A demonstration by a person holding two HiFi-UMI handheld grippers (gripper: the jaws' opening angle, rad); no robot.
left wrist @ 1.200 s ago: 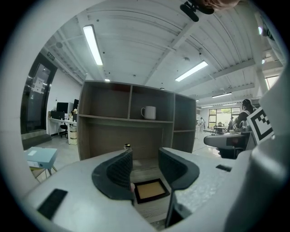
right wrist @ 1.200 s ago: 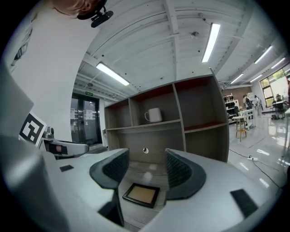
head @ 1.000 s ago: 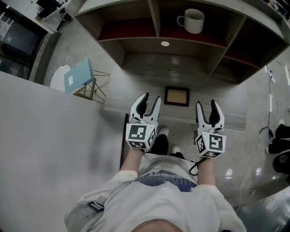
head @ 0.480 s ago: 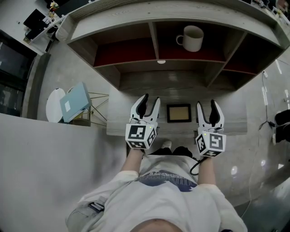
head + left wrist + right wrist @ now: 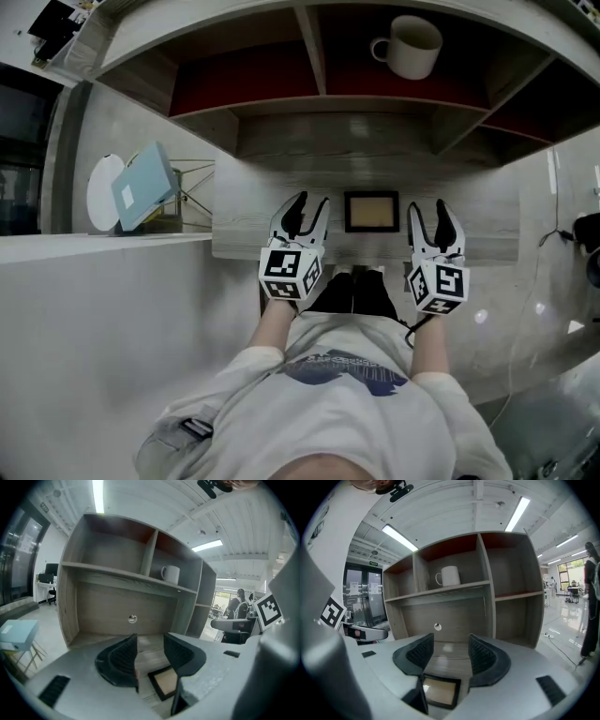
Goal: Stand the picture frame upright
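Observation:
A black picture frame (image 5: 371, 211) with a tan inside lies flat on the wooden desk (image 5: 244, 230), between my two grippers. The left gripper (image 5: 306, 208) hovers just left of it, open and empty. To the frame's right the right gripper (image 5: 438, 215) is open with nothing in it. In the left gripper view the picture frame (image 5: 165, 682) shows low between the jaws, toward the right one. The right gripper view has the picture frame (image 5: 438, 691) low and left, partly behind the left jaw.
A white mug (image 5: 413, 45) stands on the upper shelf of the hutch (image 5: 309, 56) over the desk. A light blue box (image 5: 141, 186) on a wire stand and a white round seat (image 5: 100, 189) sit left of the desk. A grey wall fills the lower left.
The view has moved closer to the desk, and the frame now lies between the two grippers. Both grippers have stayed open and side by side.

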